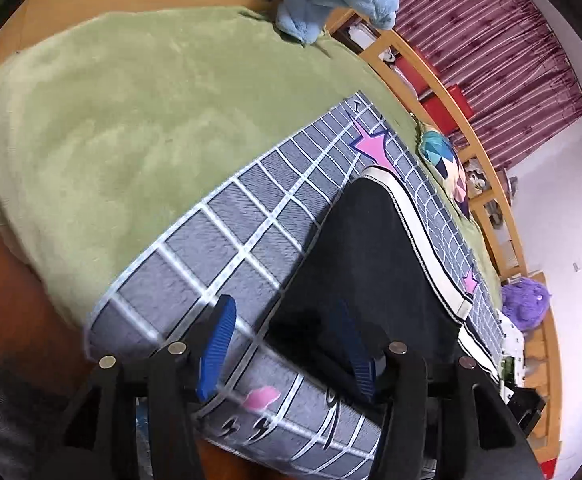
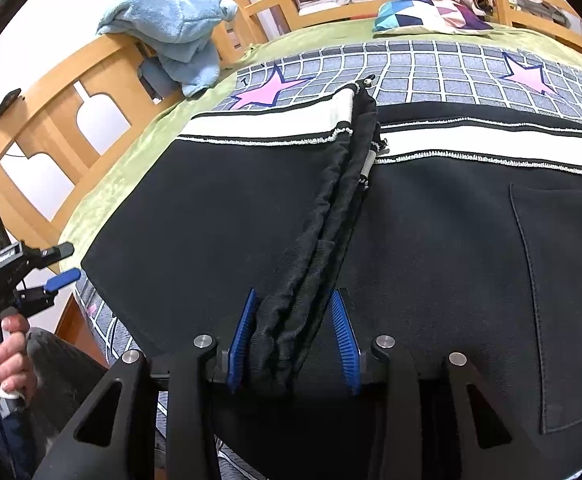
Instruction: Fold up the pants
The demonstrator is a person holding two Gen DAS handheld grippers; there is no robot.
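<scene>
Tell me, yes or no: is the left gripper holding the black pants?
No. The left gripper is open, its fingers apart, gripping nothing of the black pants.

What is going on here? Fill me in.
A person with a gripper in each hand is folding black pants on a grid blanket spread over a green-covered bed. The right gripper is shut on a bunched waistband of the pants. The left gripper is open over the pants' near edge, holding nothing. The pants lie partly folded, white side stripe showing.
</scene>
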